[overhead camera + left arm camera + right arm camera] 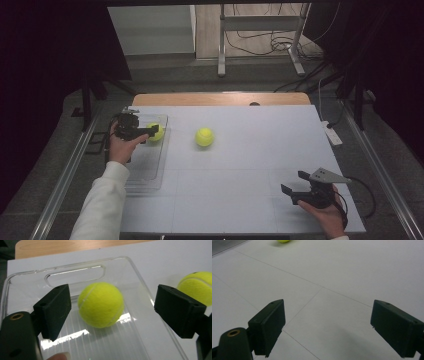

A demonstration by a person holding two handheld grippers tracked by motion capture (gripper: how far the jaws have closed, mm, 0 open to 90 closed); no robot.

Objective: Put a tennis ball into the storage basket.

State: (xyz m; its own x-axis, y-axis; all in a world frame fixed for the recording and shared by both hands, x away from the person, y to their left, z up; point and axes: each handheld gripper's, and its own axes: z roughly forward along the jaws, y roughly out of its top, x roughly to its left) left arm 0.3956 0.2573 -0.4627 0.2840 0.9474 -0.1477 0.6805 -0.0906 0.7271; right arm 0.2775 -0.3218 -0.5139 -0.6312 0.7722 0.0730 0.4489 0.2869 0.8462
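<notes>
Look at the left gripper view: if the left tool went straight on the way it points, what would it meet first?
Probably the tennis ball lying in the clear tray, centred between the open left tool; depth is uncertain.

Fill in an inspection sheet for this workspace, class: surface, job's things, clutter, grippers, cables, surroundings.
Surface: white table top, wooden edge at the far side.
Job's things: one tennis ball lying in the clear tray; second tennis ball on the table beside it.
Clutter: nothing seen.
Grippers: left gripper open, fingers apart from the ball; right gripper open, nothing between its fingers.
Cables: loose cables on the floor beyond.
Surroundings: dark curtains, metal frame.
</notes>
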